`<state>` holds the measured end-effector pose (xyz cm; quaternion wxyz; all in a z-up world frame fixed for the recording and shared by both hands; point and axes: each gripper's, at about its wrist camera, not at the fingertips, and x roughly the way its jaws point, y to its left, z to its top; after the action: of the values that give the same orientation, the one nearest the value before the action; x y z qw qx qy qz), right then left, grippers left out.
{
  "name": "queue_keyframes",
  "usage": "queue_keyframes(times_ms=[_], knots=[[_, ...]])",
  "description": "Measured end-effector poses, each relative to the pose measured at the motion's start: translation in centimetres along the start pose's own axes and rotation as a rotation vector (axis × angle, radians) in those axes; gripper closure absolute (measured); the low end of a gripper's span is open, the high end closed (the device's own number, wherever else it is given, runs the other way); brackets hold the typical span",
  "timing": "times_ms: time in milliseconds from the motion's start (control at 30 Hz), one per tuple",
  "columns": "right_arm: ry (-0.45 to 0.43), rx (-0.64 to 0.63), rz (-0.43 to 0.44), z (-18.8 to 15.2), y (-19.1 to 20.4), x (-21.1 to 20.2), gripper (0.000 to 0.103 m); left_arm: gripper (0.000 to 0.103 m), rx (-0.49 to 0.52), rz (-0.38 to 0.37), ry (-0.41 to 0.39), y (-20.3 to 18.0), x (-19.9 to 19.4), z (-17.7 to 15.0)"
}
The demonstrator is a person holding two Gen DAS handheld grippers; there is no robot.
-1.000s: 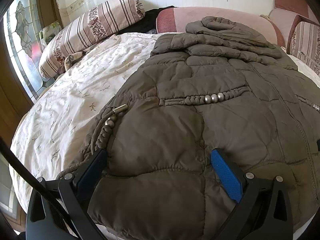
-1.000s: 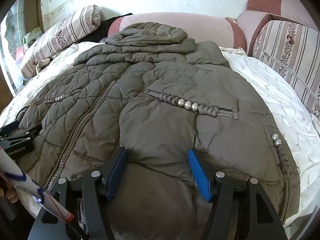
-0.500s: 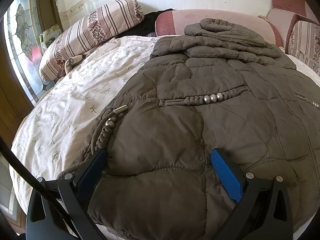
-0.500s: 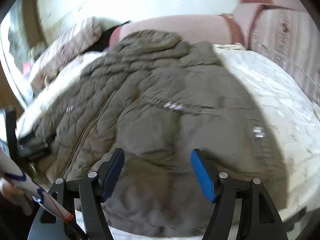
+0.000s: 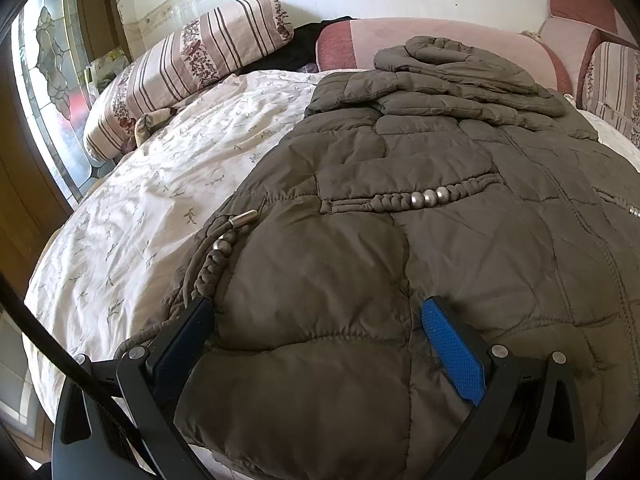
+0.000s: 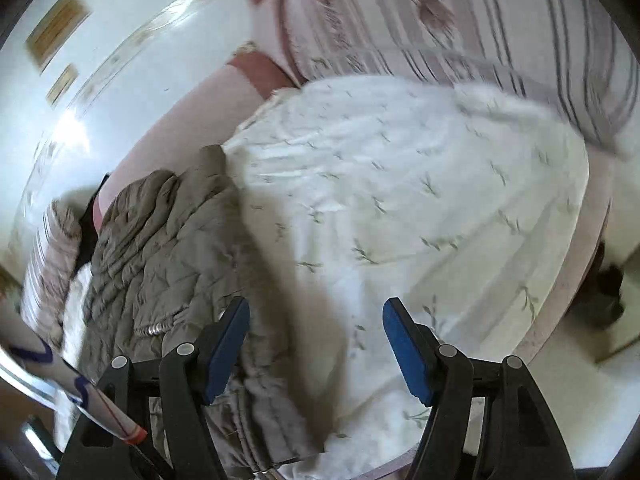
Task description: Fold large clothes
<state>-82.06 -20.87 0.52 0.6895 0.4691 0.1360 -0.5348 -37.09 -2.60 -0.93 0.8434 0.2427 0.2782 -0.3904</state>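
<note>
Olive-brown quilted puffer jacket (image 5: 420,208) spread flat on white leaf-print bedsheet (image 5: 160,184), hood toward pink headboard cushion (image 5: 360,40). Left gripper (image 5: 316,344): jaws apart, straddling jacket hem, not clamped. Right gripper (image 6: 316,344): jaws apart, empty, over jacket's edge (image 6: 168,248) and sheet; view blurred.

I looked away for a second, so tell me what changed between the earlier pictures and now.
The right gripper swung sideways off the jacket and rolled; its open jaws now frame the jacket's edge and bare bedsheet, gripping nothing. The left gripper stayed put, open over the jacket's hem; the jacket lies as before.
</note>
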Motion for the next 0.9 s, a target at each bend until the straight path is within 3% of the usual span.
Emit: queue_keyframes(times_ms=[167, 300, 400, 600, 733, 800, 900], knots=[[0.086, 0.109, 0.12, -0.5, -1.7, 1.1, 0.029, 0.0, 0.009, -0.095, 0.041, 0.9, -0.9, 0.7], [0.127, 0.095, 0.178, -1.2, -0.7, 1.4, 0.03, 0.0, -0.018, -0.204, 0.001, 2.5, -3.6, 1.0], [0.2, 0.077, 0.242, -2.7, 0.7, 2.0, 0.036, 0.0, -0.103, -0.224, -0.041, 5.5, -5.2, 1.6], [0.298, 0.03, 0.326, -6.8, 3.3, 1.7, 0.036, 0.0, -0.35, -0.24, 0.044, 12.4, -2.8, 1.5], [0.267, -0.074, 0.307, -8.0, 5.2, 1.3, 0.037, 0.0, -0.454, -0.302, 0.123, 13.9, -0.7, 0.9], [0.249, -0.042, 0.316, -7.6, 4.8, 1.4, 0.046, 0.0, -0.478, -0.32, 0.157, 14.0, 0.0, 0.5], [0.244, -0.03, 0.296, -7.3, 4.3, 1.8, 0.051, 0.001, -0.539, -0.35, 0.179, 14.7, 0.9, 0.1]])
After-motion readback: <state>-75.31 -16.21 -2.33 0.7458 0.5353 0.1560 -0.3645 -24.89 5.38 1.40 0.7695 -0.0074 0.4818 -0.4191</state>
